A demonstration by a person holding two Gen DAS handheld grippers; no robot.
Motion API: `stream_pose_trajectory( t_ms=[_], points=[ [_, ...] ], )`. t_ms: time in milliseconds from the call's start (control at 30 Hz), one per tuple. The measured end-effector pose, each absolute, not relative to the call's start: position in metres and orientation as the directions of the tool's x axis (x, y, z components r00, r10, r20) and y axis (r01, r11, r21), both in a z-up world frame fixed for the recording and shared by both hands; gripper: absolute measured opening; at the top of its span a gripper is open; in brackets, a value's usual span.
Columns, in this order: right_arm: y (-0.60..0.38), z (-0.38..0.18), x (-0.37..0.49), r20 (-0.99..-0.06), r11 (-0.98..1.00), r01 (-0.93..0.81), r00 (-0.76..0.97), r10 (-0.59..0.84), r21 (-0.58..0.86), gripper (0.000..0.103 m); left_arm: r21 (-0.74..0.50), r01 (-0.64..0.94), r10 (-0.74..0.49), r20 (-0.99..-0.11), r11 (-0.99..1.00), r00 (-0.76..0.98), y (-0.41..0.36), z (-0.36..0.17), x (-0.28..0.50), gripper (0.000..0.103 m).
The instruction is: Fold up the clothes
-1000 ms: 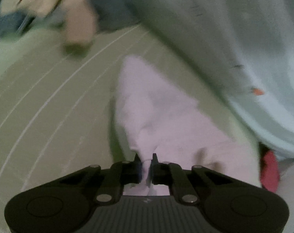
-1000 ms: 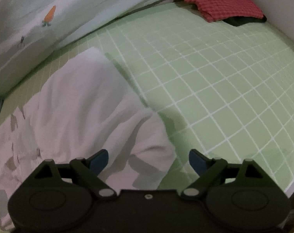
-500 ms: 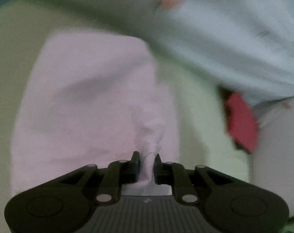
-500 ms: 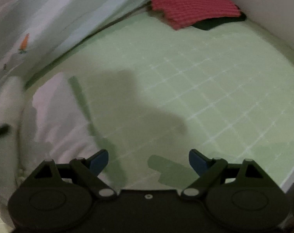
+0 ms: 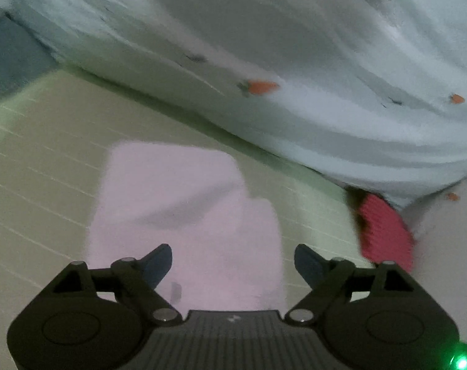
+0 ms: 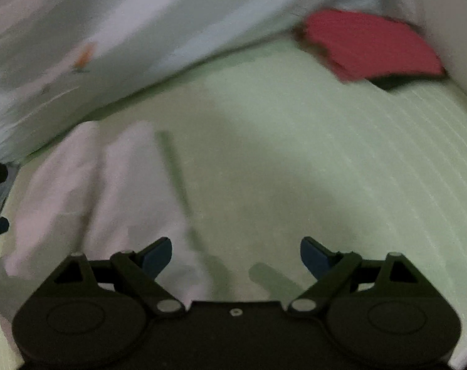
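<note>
Green gridded mat [image 5: 48,166]; pale pink garment [image 5: 184,209] lies lengthwise away from left gripper [image 5: 233,262]. Both it and right gripper [image 6: 236,254] gape wide, holding nothing.

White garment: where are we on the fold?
Looks done: the white garment lies on the green grid mat as a roughly rectangular, doubled-over shape. In hand: nothing; the left gripper and right gripper are both open, holding no cloth. Left: probably squaring its wrinkled edges. The red cloth already lies folded near the wall.
</note>
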State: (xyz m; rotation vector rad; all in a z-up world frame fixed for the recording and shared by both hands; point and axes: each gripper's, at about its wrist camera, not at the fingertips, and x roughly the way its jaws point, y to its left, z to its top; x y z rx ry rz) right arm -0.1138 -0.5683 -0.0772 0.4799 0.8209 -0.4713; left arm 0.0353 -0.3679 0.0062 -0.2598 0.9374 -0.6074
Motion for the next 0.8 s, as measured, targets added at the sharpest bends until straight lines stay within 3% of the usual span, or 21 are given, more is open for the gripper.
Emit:
stream_pose_trajectory(
  t_ms=[233, 333, 433, 500, 567, 733, 800],
  points=[
    [-0.507, -0.062, -0.054, -0.716, 0.842, 0.453, 0.687, -0.12, 0.294, 0.097, -0.363, 0.303, -0.467, -0.766, 0.881, 0.441, -0.309, -0.004, 0.051, 0.087],
    [-0.485, -0.064, -0.03, -0.716, 0.842, 0.427, 0.694, -0.071, 0.33, 0.093, -0.331, 0.308, -0.439, -0.8, 0.892, 0.41, -0.285, -0.011, 0.054, 0.087],
    [-0.466, -0.072, -0.012, -0.739, 0.838, 0.422, 0.673, -0.033, 0.347, 0.073, -0.321, 0.32, -0.433, -0.812, 0.891, 0.392, -0.265, -0.016, 0.057, 0.087],
    [-0.459, -0.079, -0.005, -0.758, 0.848, 0.411, 0.652, -0.017, 0.335, 0.026, -0.323, 0.33, -0.44, -0.808, 0.887, 0.391, -0.264, -0.015, 0.06, 0.087],
    [-0.455, -0.081, -0.003, -0.762, 0.861, 0.394, 0.648, -0.011, 0.323, 0.014, -0.325, 0.34, -0.447, -0.805, 0.882, 0.391, -0.262, -0.014, 0.063, 0.087],
    [-0.472, -0.024, -0.048, -0.621, 0.848, 0.371, 0.781, -0.065, 0.378, 0.01, -0.33, 0.365, -0.465, -0.796, 0.87, 0.388, -0.258, -0.012, 0.071, 0.087],
    [-0.48, -0.008, -0.069, -0.596, 0.862, 0.386, 0.793, -0.129, 0.327, 0.01, -0.332, 0.387, -0.477, -0.79, 0.86, 0.384, -0.266, -0.011, 0.069, 0.087]
  ],
)
